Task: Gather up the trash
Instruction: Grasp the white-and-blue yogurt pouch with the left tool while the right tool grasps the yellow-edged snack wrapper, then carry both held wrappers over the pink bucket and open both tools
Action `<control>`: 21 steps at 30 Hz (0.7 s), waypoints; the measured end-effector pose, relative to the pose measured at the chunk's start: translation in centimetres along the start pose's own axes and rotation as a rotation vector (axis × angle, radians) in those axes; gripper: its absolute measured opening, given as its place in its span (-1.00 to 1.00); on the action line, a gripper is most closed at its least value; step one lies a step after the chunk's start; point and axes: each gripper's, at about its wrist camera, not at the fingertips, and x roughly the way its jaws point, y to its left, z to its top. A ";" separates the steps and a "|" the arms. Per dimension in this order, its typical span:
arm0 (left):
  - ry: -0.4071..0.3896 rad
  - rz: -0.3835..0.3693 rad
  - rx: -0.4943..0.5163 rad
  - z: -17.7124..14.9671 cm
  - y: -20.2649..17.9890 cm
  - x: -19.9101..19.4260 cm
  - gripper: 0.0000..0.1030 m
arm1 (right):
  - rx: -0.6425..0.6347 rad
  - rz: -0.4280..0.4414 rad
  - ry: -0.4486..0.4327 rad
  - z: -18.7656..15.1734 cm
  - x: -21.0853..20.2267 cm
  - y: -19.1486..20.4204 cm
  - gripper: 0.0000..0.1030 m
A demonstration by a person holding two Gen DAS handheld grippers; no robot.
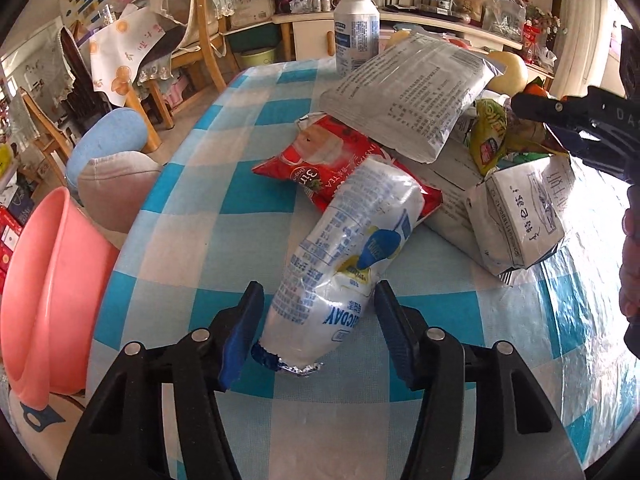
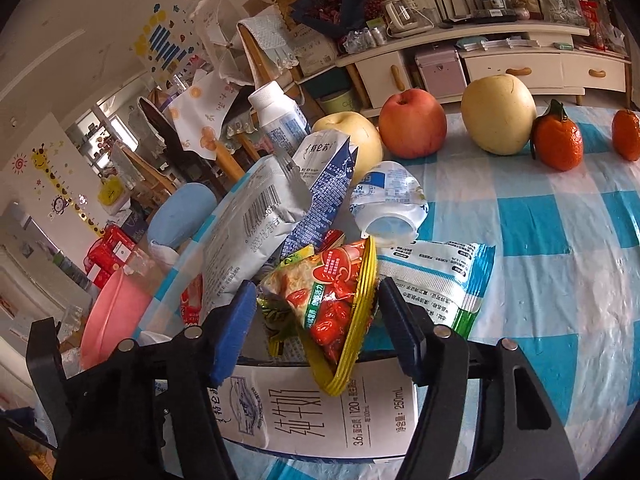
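A crushed white plastic bottle (image 1: 352,248) with blue print lies on the checked tablecloth, its foil end between the fingers of my left gripper (image 1: 318,308). The jaws are open around it with small gaps each side. It rests partly on a red snack packet (image 1: 320,160). My right gripper (image 2: 318,304) is open around a yellow-edged snack wrapper (image 2: 332,300) with red fruit print, which lies on a white milk carton (image 2: 320,412). The right gripper also shows in the left wrist view (image 1: 560,116) above the pile.
More trash is piled here: a grey printed pouch (image 1: 408,92), a blue-and-white carton (image 2: 324,184), a squashed cup (image 2: 392,208), an upright white bottle (image 1: 356,28). Apples (image 2: 412,124), a pear (image 2: 498,114) and tangerines (image 2: 558,140) sit behind. A pink basin (image 1: 44,288) stands off the table's left edge.
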 end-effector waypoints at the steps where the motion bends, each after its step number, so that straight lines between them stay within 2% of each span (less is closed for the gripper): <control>1: 0.000 -0.004 -0.002 0.1 0.1 0.1 0.09 | 0.003 0.005 0.003 0.1 0.1 -0.1 0.12; 3: -0.002 -0.018 -0.013 0.2 0.4 0.3 0.01 | 0.002 0.007 0.003 0.2 0.1 -0.3 -0.03; 7: -0.009 -0.060 -0.041 0.7 0.9 0.9 -0.28 | -0.011 0.011 0.010 0.2 0.1 0.1 -0.08; 13: -0.028 -0.084 -0.068 1.0 1.2 1.0 -0.37 | -0.067 -0.021 0.001 0.1 -0.2 1.1 -0.21; 14: -0.033 -0.085 -0.070 1.0 1.3 0.9 -0.38 | -0.075 -0.027 -0.001 0.1 -0.3 1.3 -0.33; 21: -0.077 -0.111 -0.103 1.2 1.9 -0.1 -0.39 | -0.135 -0.063 -0.012 -0.3 -0.8 2.6 -0.44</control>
